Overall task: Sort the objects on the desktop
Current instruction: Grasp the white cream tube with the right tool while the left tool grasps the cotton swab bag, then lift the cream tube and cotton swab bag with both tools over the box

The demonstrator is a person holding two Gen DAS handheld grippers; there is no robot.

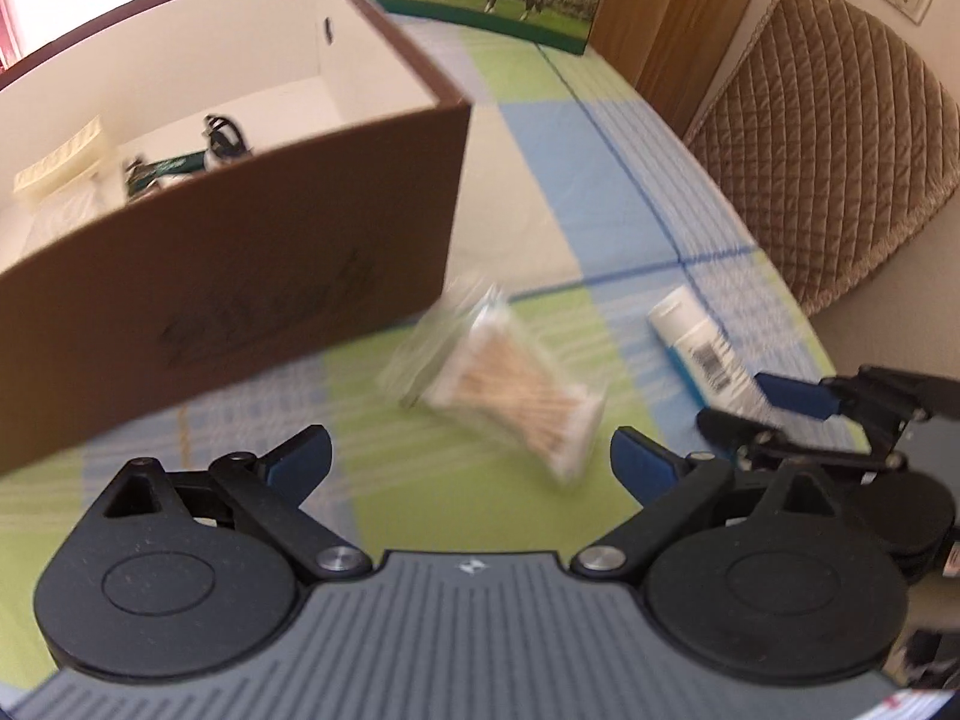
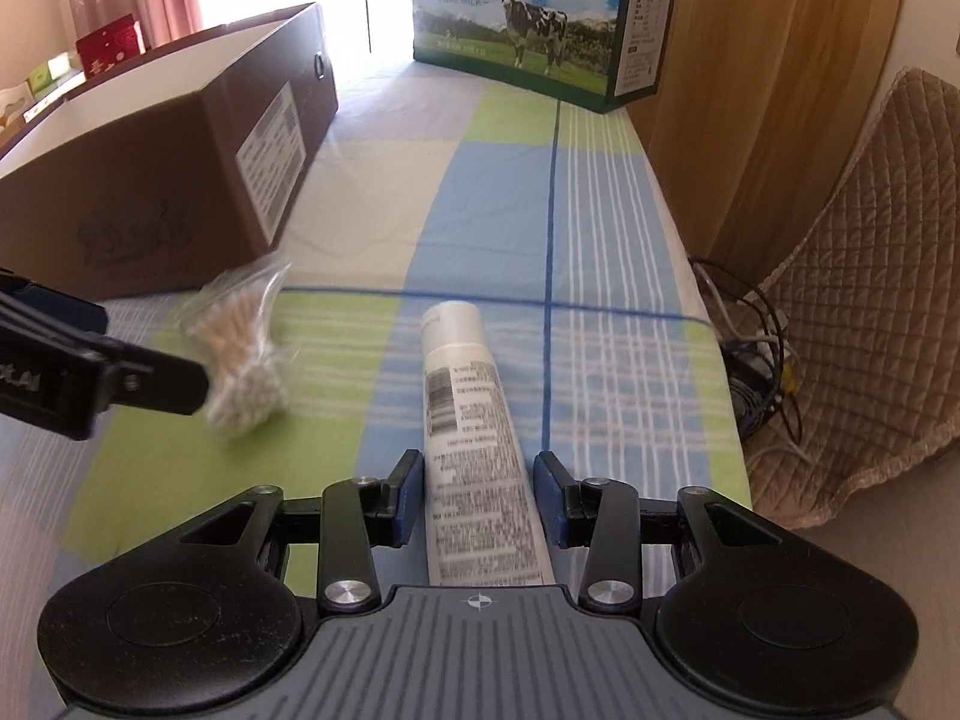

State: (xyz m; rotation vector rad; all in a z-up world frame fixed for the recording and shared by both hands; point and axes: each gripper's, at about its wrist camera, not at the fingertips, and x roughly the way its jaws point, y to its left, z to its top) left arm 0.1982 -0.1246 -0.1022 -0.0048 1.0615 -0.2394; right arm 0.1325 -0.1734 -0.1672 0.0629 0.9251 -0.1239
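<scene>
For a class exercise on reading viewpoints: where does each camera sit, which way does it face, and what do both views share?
Left wrist: on the left gripper, facing the cotton swab bag and brown cardboard box; own open fingers show.
Right wrist: on the right gripper, facing along the white tube; fingers straddle it.
Shared: bag, tube, box, milk carton, checked tablecloth.
</scene>
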